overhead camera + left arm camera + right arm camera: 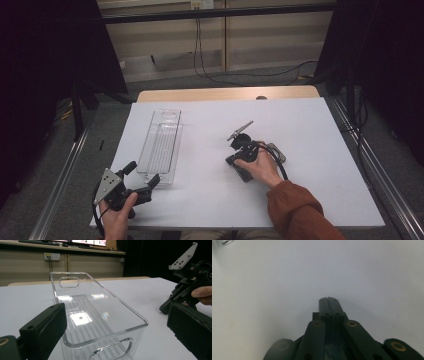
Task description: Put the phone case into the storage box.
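The white tabletop (300, 130) takes up most of the scene, with a strip of pale wood showing along its far edge. On its left half lies a long clear plastic bin (161, 146), set lengthwise away from the person, with a ribbed floor, a handle slot cut in each short end, and nothing inside it. In the left gripper view the same clear plastic bin (95, 315) sits right in front of the camera, its near end lying between the two black jaws.

The left gripper (145, 179) is held at the near left corner of the tabletop, just beside the bin's near end. Its jaws stand wide apart, one to each side of that end, and neither pad presses on the plastic.

The right gripper (234, 160) rests near the middle of the tabletop, well apart from the bin, in a hand with a rust-orange sleeve (295, 210). Its jaws are clenched tight together, tips meeting over bare white surface, with nothing between them.
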The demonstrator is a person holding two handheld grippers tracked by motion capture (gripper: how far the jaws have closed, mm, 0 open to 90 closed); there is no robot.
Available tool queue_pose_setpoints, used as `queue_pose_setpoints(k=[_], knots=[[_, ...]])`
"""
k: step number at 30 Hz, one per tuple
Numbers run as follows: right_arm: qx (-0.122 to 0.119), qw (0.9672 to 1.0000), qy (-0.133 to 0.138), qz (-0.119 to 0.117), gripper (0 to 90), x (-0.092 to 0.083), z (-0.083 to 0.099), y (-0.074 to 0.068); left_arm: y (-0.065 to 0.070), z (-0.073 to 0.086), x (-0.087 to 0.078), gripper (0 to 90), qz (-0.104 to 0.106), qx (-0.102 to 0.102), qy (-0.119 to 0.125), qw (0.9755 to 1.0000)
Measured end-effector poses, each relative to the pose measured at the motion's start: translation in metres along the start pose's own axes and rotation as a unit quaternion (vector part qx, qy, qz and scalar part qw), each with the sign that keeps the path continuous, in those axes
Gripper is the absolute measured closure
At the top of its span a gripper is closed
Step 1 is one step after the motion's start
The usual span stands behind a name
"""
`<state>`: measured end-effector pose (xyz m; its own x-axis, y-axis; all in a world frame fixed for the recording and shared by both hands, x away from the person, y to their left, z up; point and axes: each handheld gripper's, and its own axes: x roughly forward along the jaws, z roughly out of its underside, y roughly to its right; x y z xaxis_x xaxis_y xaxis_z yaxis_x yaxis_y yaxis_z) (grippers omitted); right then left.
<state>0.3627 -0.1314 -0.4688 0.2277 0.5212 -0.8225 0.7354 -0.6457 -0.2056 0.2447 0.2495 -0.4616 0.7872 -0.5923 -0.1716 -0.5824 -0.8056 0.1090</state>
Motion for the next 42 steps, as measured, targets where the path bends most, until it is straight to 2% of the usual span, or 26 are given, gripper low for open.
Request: queue_pose_setpoints(k=[8,10,14,23,30,41,42], knots=[[0.001,1.0000,0.004,-0.004,90.0,-0.004,0.007,-0.001,0.000,0.000,0.000,2.8,0.002,0.001,-0.001,1.0000],[0.010,0.9999,0.006,-0.006,90.0,-0.004,0.009,-0.002,0.000,0.000,0.000,2.8,-0.002,-0.001,0.000,1.0000],[0.013,0.9999,0.008,-0.007,90.0,-0.005,0.012,-0.002,0.000,0.000,0.000,2.8,0.000,0.000,0.000,1.0000],[0.007,0.9999,0.009,-0.009,90.0,-0.009,0.019,-0.005,0.000,0.000,0.000,2.8,0.003,0.001,-0.002,1.0000],[0.002,1.0000,0.001,-0.005,90.0,-0.012,0.022,-0.009,0.000,0.000,0.000,2.8,-0.003,-0.003,0.001,1.0000],[0.004,0.9999,-0.008,-0.006,90.0,-0.018,0.031,-0.014,0.000,0.000,0.000,2.8,0.002,0.001,-0.002,1.0000],[-0.002,0.9999,-0.009,-0.006,90.0,-0.019,0.032,-0.013,0.000,0.000,0.000,2.8,0.002,0.000,-0.001,1.0000]])
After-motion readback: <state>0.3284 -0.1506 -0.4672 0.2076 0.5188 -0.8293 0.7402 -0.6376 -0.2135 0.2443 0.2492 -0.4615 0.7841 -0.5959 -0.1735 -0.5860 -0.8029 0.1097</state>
